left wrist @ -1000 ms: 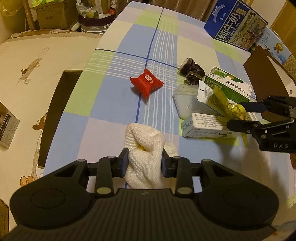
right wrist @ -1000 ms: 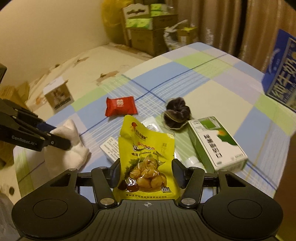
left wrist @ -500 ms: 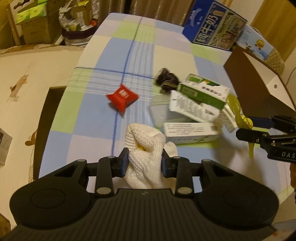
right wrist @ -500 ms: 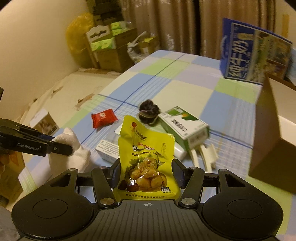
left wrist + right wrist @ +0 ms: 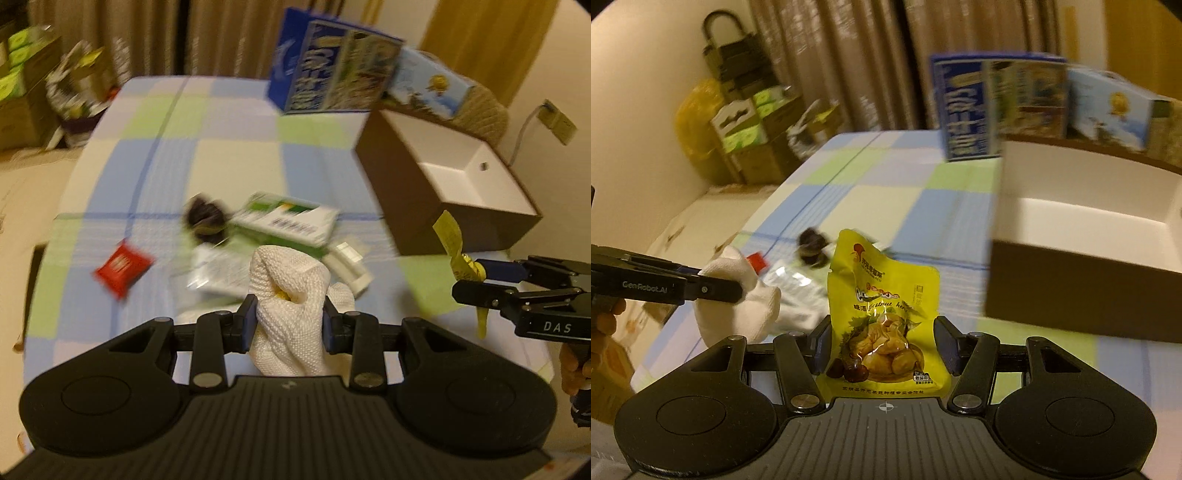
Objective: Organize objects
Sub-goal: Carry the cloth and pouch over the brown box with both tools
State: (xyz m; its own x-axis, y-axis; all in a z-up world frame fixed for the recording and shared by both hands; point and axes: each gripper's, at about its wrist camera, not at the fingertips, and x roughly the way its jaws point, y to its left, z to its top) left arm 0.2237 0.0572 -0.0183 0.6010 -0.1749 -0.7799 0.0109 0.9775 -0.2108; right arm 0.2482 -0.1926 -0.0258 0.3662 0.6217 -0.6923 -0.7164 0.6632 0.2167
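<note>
Desk [image 5: 236,155] covered in a blue, green and white checked cloth; brown curtains behind, stacked cartons on the floor at the far left, wall socket on the right wall. Both views blurred. At the far edge stands a blue milk carton box [image 5: 332,70], a light-blue box [image 5: 428,86] beside it. Open brown box with white inside [image 5: 476,184] sits near the right edge.

Left tongs [image 5: 290,325] clamped on a white knit cloth [image 5: 291,291], bunched, held above the desk's near edge; something yellow shows in its fold. Cloth stands up between the fingers, long axis roughly vertical.

Right tongs [image 5: 884,345] clamped on a yellow chestnut snack pouch [image 5: 882,310], raised above the desk near the brown box's near-left corner. Pouch upright, long axis vertical, print facing the camera, top edge pointing away from the tongs. In the left wrist view it shows edge-on.

Mid-desk clutter: red packet [image 5: 122,266] on the left, dark hair scrunchie [image 5: 205,218], green-and-white box [image 5: 288,221] just beside it, white box [image 5: 221,269] partly hidden behind the cloth.
</note>
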